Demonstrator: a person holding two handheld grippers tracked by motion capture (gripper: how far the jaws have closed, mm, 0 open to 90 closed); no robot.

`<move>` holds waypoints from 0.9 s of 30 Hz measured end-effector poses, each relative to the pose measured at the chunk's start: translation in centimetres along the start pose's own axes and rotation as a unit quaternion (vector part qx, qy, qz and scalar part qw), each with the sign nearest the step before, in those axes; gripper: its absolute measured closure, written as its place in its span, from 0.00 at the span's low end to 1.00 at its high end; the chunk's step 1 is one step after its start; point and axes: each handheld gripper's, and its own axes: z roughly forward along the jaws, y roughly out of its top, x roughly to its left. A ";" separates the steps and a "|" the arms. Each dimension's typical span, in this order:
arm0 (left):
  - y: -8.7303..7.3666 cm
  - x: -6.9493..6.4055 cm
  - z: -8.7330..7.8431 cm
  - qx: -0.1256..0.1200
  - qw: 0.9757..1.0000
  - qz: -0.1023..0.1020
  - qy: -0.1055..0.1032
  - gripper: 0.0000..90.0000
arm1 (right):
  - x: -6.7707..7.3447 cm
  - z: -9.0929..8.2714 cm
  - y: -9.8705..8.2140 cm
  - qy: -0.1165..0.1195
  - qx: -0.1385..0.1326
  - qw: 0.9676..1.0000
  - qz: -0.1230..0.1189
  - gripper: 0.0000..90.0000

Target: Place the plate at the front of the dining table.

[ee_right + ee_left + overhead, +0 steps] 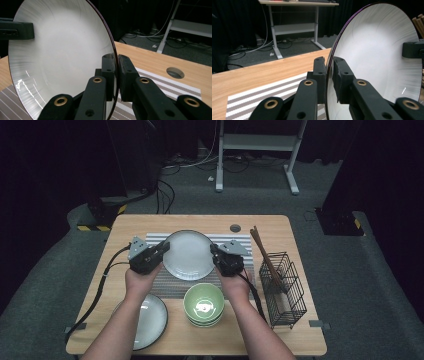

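A pale grey-white plate (188,254) with a dark rim hangs over the striped placemat (165,287), held from both sides. My left gripper (162,249) is shut on its left rim, and my right gripper (215,252) is shut on its right rim. In the left gripper view the plate (377,57) stands edge-on between the black jaws, my left gripper (329,65) pinching the rim, with the other gripper's jaw at the far right. In the right gripper view the plate (60,55) rises left of my right gripper (115,62), whose pads clamp its edge.
A stack of green bowls (203,305) sits near the front, a second grey plate (150,320) at the front left. A black wire rack (285,287) with brown chopsticks (264,257) stands at the right. A round cable hole (235,228) marks the table's far side.
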 end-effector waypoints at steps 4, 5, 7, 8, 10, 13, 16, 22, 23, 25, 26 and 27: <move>-0.5 -0.3 0.2 0.006 1.000 0.008 0.005 0.90 | -0.2 0.2 -0.6 0.000 0.004 1.000 0.000 0.93; -0.6 -0.4 0.2 0.008 1.000 0.008 0.005 0.90 | -0.3 0.2 -0.7 0.001 0.005 1.000 0.001 0.93; -0.8 -0.5 0.4 0.010 1.000 0.008 0.007 0.90 | -0.4 0.3 -0.9 0.002 0.008 1.000 0.003 0.93; -0.8 -0.5 0.5 0.012 1.000 0.008 0.007 0.90 | -0.5 0.4 -1.1 0.003 0.010 1.000 0.005 0.93; -1.0 -0.6 0.6 0.016 1.000 0.010 0.009 0.90 | -0.7 0.5 -1.3 0.005 0.012 1.000 0.008 0.93; -1.3 -0.7 0.8 0.021 1.000 0.010 0.011 0.90 | -0.9 0.8 -1.6 0.008 0.016 1.000 0.010 0.93; -1.6 -0.7 1.1 0.030 0.999 0.011 0.013 0.90 | -1.1 1.0 -2.0 0.010 0.019 1.000 0.010 0.93; -2.2 -0.8 1.5 0.042 0.999 0.016 0.017 0.90 | -1.5 1.5 -2.9 0.016 0.025 0.999 0.018 0.93; -2.3 -0.8 1.4 0.043 0.999 0.016 0.017 0.90 | -1.4 1.5 -3.1 0.016 0.026 0.999 0.017 0.93; -2.7 -0.6 1.4 0.046 0.999 0.009 0.016 0.90 | -1.4 1.7 -3.3 0.020 0.025 0.999 0.015 0.93; -2.9 -0.5 1.4 0.048 0.999 0.008 0.016 0.90 | -1.3 1.7 -3.5 0.022 0.026 0.999 0.013 0.93; -3.1 -0.5 1.4 0.052 0.998 0.007 0.017 0.90 | -1.2 1.8 -3.6 0.022 0.029 0.999 0.011 0.93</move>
